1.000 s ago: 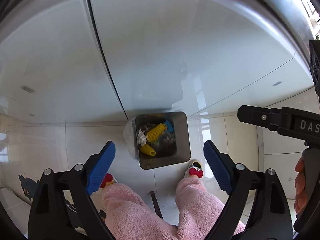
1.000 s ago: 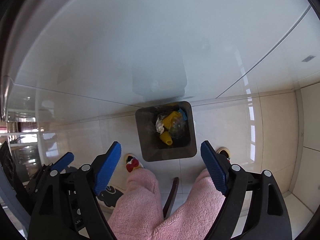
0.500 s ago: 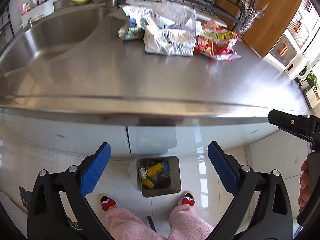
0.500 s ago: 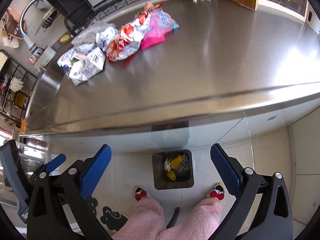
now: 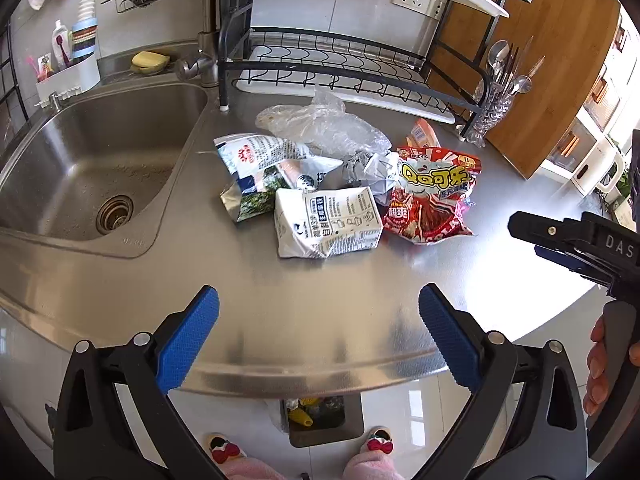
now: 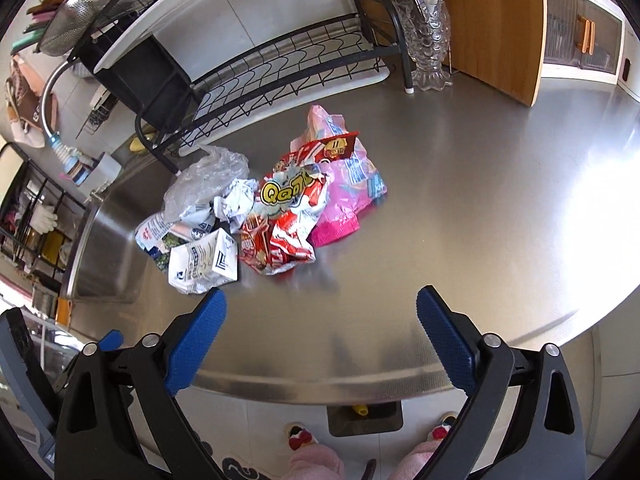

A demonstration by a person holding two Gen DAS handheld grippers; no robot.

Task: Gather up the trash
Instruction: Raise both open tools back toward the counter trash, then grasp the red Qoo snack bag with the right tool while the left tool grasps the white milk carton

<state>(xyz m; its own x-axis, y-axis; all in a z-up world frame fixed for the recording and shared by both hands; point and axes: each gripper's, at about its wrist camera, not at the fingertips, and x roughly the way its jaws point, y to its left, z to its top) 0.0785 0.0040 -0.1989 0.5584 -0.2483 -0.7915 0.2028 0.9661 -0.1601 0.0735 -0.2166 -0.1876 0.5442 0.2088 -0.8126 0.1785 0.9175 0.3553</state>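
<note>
A pile of trash lies on the steel counter (image 5: 320, 320): a white carton (image 5: 328, 222), a red snack bag (image 5: 432, 196), a green-and-white pouch (image 5: 260, 168), crumpled paper (image 5: 368, 170) and a clear plastic bag (image 5: 324, 126). The right wrist view also shows a pink bag (image 6: 348, 188) beside the red snack bag (image 6: 288, 220). My left gripper (image 5: 318, 300) hovers over the counter's front edge, jaws opening, nothing between them. My right gripper (image 6: 322, 296) hovers likewise, jaws closing on nothing. The grey bin (image 5: 328, 438) stands on the floor below, half hidden by the counter.
A sink (image 5: 80, 168) lies left of the pile. A black dish rack (image 5: 340, 64), a glass cutlery holder (image 5: 496, 120) and a wooden board (image 5: 540, 72) stand behind it. A person's slippers (image 5: 222, 450) flank the bin. Bare steel spreads to the right (image 6: 500, 200).
Both grippers have risen from just above the floor bin to above the counter and tilted up. The trash pile has come into view and the bin has slipped under the counter edge.
</note>
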